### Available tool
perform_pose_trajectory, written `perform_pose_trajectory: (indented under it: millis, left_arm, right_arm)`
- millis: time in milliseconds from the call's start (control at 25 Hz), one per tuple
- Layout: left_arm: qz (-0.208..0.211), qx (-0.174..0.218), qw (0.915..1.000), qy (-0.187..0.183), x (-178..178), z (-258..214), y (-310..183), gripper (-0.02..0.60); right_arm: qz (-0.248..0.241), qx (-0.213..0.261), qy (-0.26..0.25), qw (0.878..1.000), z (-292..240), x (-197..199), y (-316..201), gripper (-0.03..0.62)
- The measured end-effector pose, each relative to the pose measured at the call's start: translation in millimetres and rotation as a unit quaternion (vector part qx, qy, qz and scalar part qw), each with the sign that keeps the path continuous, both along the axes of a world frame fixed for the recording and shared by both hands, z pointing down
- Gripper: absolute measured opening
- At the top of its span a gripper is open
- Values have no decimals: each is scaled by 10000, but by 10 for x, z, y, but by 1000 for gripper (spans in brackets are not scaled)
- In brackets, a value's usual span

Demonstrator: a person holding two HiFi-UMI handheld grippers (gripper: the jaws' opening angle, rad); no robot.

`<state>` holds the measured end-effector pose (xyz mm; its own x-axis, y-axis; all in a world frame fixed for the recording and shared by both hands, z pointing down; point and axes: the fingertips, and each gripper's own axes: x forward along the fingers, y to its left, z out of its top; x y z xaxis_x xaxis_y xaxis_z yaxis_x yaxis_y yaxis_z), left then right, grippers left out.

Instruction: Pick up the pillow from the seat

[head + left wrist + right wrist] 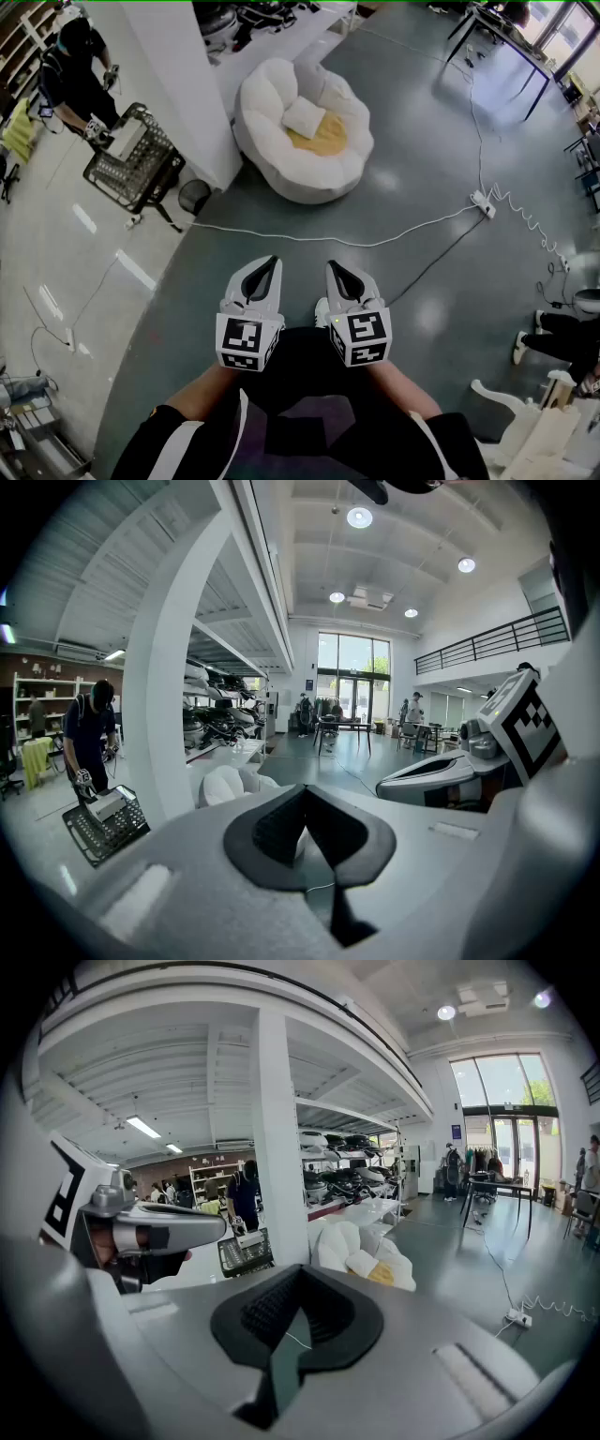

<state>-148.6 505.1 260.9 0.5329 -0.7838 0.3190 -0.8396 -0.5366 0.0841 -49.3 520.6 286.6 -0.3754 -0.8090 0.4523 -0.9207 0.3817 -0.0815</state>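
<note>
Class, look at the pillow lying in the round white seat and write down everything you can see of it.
The pillow is small, white and roughly square, plump and soft-looking, apparently fabric. In the head view it lies loose with its corners turned diamond-wise, inside the puffy white seat, toward the back. It rests partly on the yellow seat cushion, close to the seat's padded back lobes. Nothing else touches it.
</note>
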Motion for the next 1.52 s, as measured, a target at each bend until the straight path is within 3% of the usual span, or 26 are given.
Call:
perform_pose_trajectory:
  millis: [760, 1520]
  left_arm:
    - [-80, -39, 10000, -31, 155, -14, -45, 2]
    - [-408, 34, 9992, 11, 900, -51, -247, 2]
  right_arm:
    - [-27, -8, -217, 9998, -32, 169, -52, 2]
    - [-244, 154, -427, 9987, -93, 923, -361, 2]
